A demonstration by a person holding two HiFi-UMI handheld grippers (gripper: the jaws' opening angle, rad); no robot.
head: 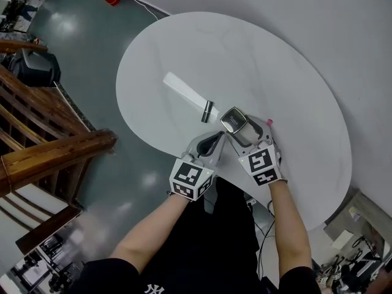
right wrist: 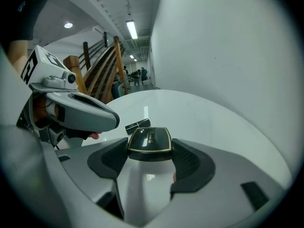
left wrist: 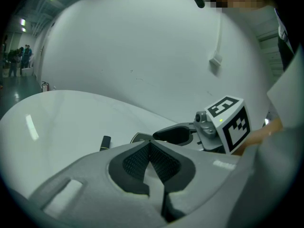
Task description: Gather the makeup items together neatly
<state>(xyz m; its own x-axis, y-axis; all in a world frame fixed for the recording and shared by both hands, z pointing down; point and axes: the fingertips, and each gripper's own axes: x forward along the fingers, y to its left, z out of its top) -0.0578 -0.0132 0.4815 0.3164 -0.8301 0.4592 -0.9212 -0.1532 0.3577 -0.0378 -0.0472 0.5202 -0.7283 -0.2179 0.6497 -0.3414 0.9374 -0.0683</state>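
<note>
So, a big white rounded table (head: 294, 72) is seen from above, glossy enough that the ceiling lights are mirrored in it. Both grippers are held side by side over its near edge, almost touching each other.

The right gripper (right wrist: 150, 147) is clamped on the compact (right wrist: 149, 139). The jaws are spread about as wide as the case, with one pad pressed against each side. The compact is dark with a thin gold rim, its lid is down, and it's held roughly level just above the table.

The left gripper (left wrist: 151, 146) is fully closed, pads pressed together, and nothing is caught between them.

The black lipstick (head: 208, 111) is left lying flat on the table, just beyond the compact and not touched by either gripper.
</note>
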